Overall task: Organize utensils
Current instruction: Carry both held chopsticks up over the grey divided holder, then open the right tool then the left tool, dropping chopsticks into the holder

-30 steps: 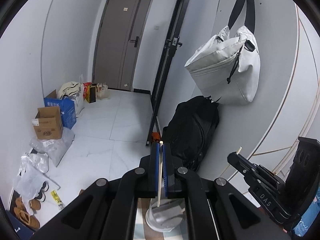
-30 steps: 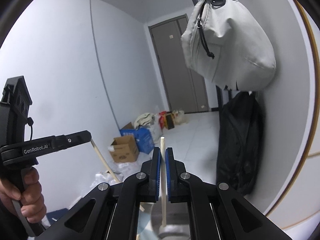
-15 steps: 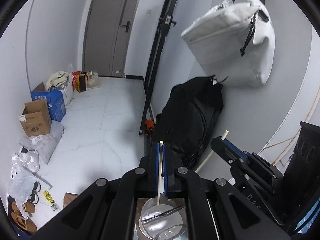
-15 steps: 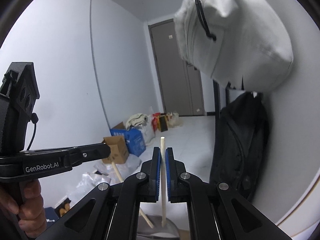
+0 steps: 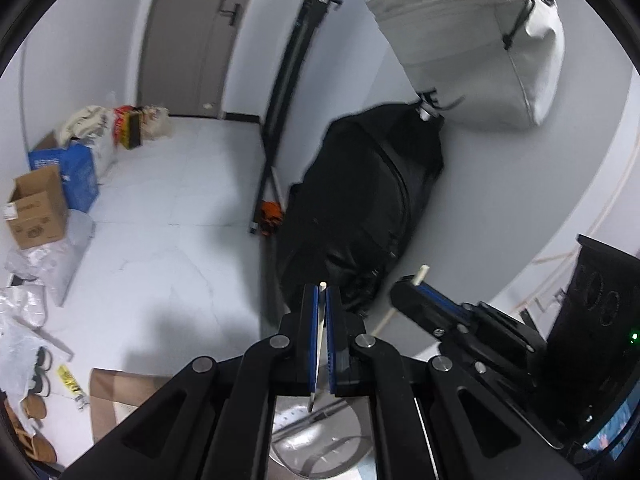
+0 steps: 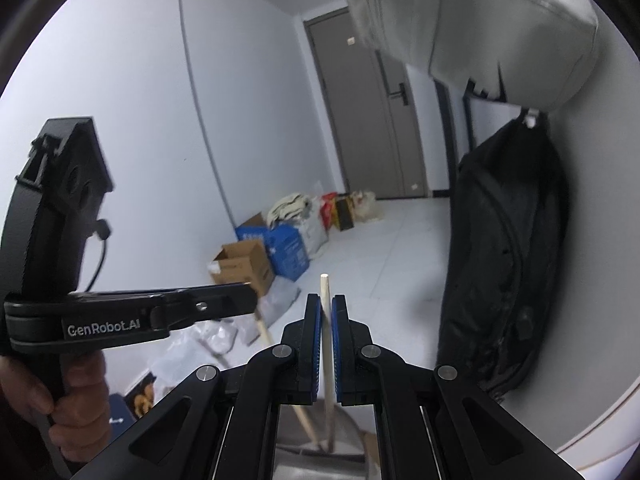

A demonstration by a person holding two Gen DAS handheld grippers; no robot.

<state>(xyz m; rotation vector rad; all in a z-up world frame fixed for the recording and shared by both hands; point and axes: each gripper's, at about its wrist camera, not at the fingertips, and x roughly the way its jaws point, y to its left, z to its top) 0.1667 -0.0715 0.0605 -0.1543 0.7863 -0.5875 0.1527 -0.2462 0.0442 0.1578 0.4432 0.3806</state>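
Here, each gripper held one chopstick upright: the left gripper [image 5: 319, 300] clamped its chopstick [image 5: 318, 344], the right gripper [image 6: 326, 312] pinched its chopstick [image 6: 327, 344]. The metal holder [image 5: 320, 436] sat at bottom center. Tips should enter it before release.

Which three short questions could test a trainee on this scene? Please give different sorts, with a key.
1. True or false: the left gripper is shut on a chopstick.
2. What lies below that chopstick's lower tip? A. a metal container B. a glass bowl C. a wooden tray
3. What hangs on the wall above the black bag?

Key: 1 true; 2 A; 3 a pale grey bag.
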